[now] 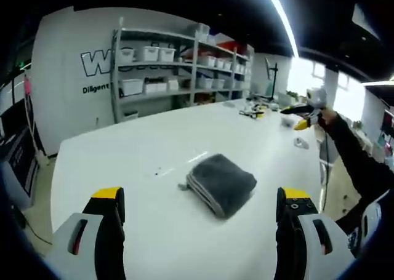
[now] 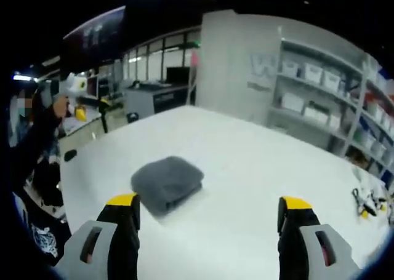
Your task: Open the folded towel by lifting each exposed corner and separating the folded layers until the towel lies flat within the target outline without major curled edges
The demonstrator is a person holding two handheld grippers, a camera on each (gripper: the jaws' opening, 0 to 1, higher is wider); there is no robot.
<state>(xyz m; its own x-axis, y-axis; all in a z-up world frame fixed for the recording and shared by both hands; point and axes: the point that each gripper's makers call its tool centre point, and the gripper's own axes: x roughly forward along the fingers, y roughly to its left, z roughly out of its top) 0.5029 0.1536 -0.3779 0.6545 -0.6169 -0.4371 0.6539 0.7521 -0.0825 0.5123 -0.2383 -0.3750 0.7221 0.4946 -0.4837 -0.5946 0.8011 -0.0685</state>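
While folded towel (image 1: 221, 184) hides its inner layers, both hand-held grippers gape, empty.

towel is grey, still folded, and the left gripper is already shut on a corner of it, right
Not quite. The towel is grey and still folded, but the left gripper is open and apart from it, not shut on a corner. The left gripper view shows the jaws spread wide with the towel lying on the table beyond them.

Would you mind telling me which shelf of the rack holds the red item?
The top shelf of the rack, towards its right end; the shelves below carry white bins instead.
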